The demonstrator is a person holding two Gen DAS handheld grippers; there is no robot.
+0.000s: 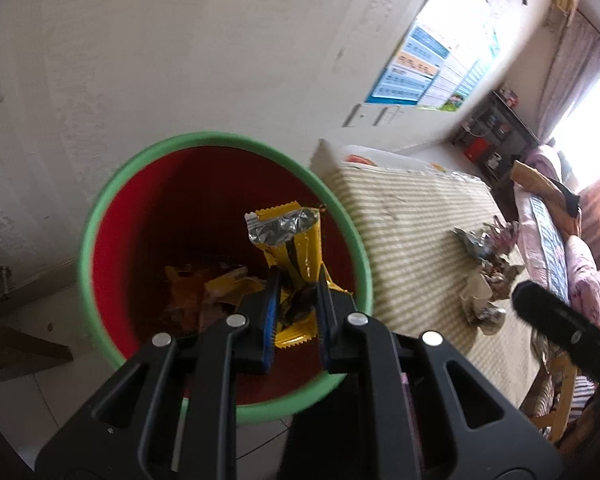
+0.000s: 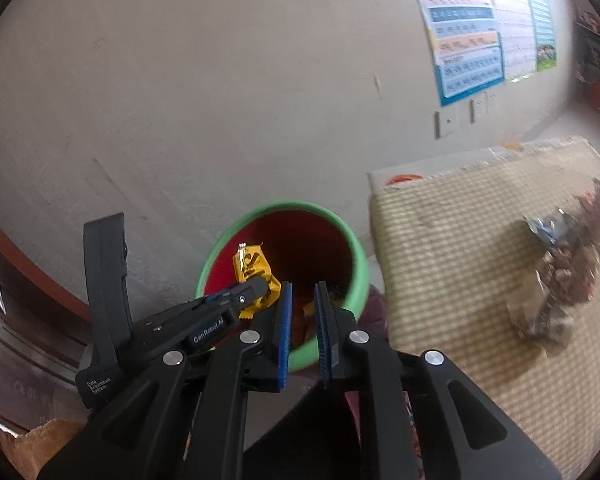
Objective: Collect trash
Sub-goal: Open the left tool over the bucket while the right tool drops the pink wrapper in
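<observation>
A red bin with a green rim point(image 1: 216, 138) stands on the floor against the wall and holds several wrappers. My left gripper point(image 1: 298, 276) is over its mouth, shut on a yellow snack wrapper point(image 1: 296, 248) with a torn silver top. In the right wrist view the same bin rim point(image 2: 284, 205) lies just ahead. There the left gripper point(image 2: 260, 286) shows from the side with the yellow wrapper point(image 2: 250, 264) in it. My right gripper point(image 2: 303, 286) hovers at the bin's near rim, its blue pads a narrow gap apart with nothing between them.
A table under a striped mat point(image 1: 412, 216) stands right of the bin and carries a pile of crumpled wrappers point(image 1: 488, 264) point(image 2: 556, 280). A poster point(image 2: 468, 32) hangs on the wall behind. A couch with pink covers point(image 1: 556, 240) is at the far right.
</observation>
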